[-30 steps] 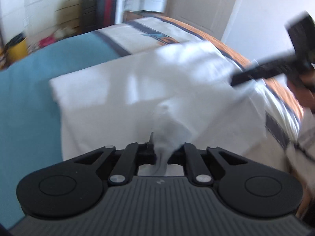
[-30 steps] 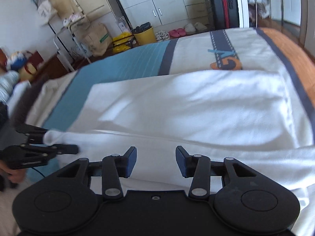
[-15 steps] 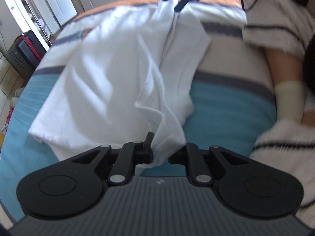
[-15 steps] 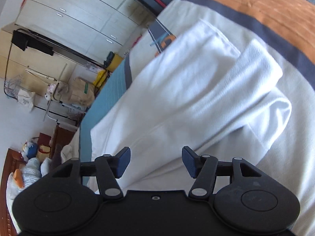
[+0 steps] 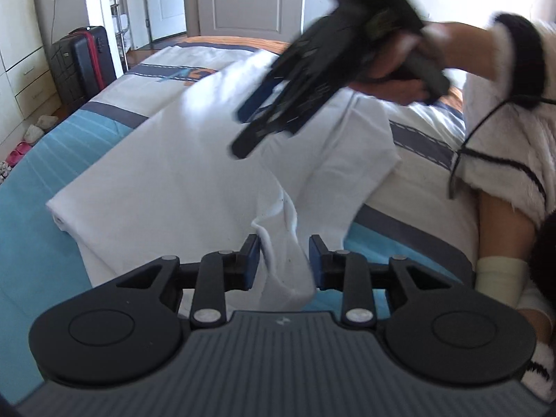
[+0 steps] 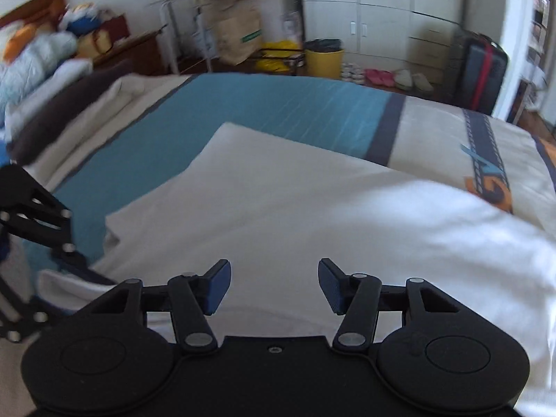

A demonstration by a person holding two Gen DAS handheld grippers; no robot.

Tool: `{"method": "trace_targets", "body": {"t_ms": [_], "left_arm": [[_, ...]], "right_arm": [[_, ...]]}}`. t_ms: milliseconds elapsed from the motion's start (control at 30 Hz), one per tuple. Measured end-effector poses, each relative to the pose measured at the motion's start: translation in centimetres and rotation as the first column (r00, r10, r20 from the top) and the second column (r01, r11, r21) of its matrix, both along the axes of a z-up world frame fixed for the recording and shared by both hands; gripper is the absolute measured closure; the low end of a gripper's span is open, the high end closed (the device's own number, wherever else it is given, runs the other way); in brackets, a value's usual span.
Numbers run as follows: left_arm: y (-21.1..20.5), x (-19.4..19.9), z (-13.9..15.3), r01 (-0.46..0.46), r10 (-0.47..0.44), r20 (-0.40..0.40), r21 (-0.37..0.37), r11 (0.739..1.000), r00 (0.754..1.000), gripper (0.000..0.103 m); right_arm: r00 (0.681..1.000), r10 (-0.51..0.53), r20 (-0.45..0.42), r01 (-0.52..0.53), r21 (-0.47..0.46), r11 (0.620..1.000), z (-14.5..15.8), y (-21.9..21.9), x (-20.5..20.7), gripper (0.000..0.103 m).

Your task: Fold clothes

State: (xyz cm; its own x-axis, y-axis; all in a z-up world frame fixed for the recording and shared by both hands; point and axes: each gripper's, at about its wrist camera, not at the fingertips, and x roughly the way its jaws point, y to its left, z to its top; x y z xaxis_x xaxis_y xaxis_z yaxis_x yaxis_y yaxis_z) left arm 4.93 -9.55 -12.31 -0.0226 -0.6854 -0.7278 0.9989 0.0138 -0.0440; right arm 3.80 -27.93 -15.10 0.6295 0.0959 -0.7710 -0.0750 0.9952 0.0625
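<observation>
Straddling a bunched corner of the white garment (image 5: pixel 194 180), the left gripper (image 5: pixel 283 260) has its jaws parted, cloth loose between them. The right gripper (image 6: pixel 274 286) hovers over the cloth, jaws wide and empty. The garment lies on the bed (image 6: pixel 278 111), its blue stretch bare leftward. A suitcase (image 6: pixel 481 69) and yellow bin (image 6: pixel 325 62) stand beyond the far edge.

Left gripper (image 5: pixel 283 260): black linkage arms, blue pads, 2 silver pivot screws, ribbed grey housing with 2 round discs. Right gripper (image 6: pixel 274 286): matching black body, blue pads. Sleeve (image 5: pixel 514 104): fluffy white, thin dark stripes, black cuff.
</observation>
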Motion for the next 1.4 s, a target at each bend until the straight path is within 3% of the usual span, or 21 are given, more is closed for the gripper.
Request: {"method": "trace_targets", "body": {"t_ms": [100,133,233,367,533,667,767,933,1000,1100,1267,1400], "left_arm": [[-0.2,0.1,-0.9,-0.026,0.026,0.005,0.035,0.999,1.0,0.079],[-0.1,0.4,-1.0,-0.044,0.044,0.005,0.044,0.998,0.999,0.079],[0.0,1.2,-1.4,-0.097,0.097,0.003,0.066,0.993,0.995,0.079],[0.6,2.0,-0.7,-0.118,0.119,-0.039,0.022,0.993,0.992,0.078],[1.4,2.8,0.2,-0.141,0.138,-0.085,-0.027,0.99,0.987,0.075],[2.0,3.8,0.5,-0.204,0.195,-0.137,-0.052,0.978,0.971,0.05],[2.5,5.5,0.1,-0.323,0.309,-0.199,-0.041,0.946,0.93,0.035],[3.4,8.2,-0.6,-0.508,0.484,-0.296,-0.006,0.861,0.824,0.03],[3.8,9.2,-0.8,-0.575,0.546,-0.332,0.013,0.818,0.769,0.033],[4.3,10.8,-1.2,-0.668,0.631,-0.382,0.047,0.743,0.675,0.035],[5.1,13.4,-1.8,-0.791,0.74,-0.448,0.111,0.602,0.501,0.037],[4.8,13.6,-1.4,-0.793,0.716,-0.472,0.057,0.606,0.514,0.04]], "right_arm": [[0.992,0.053,-0.116,-0.052,0.007,0.999,-2.0,-0.6,1.9,0.043],[0.983,0.056,-0.173,-0.046,0.061,0.997,-2.5,-1.2,2.0,0.047],[0.958,0.077,-0.277,-0.017,0.214,0.977,-2.5,-2.6,0.7,0.047],[0.912,0.121,-0.392,0.042,0.383,0.923,-3.1,-3.7,-2.8,0.047],[0.894,0.162,-0.417,0.019,0.398,0.917,-3.6,-2.5,-6.7,0.047],[0.916,0.184,-0.356,-0.021,0.415,0.91,-2.6,-1.4,-8.9,0.047],[0.961,0.155,-0.229,-0.063,0.364,0.929,-0.7,-0.5,-9.6,0.047],[0.994,0.108,-0.016,-0.102,0.215,0.971,0.0,2.3,-9.9,0.045],[0.995,0.093,0.023,-0.095,0.186,0.978,-0.8,4.4,-9.6,0.045],[0.975,0.215,0.049,-0.22,0.155,0.963,-1.4,7.9,-10.0,0.045],[0.954,0.272,0.124,-0.265,-0.071,0.962,-2.7,12.7,-9.9,0.045],[0.948,0.302,0.099,-0.272,-0.237,0.933,-4.5,14.5,-8.6,0.045]]}}
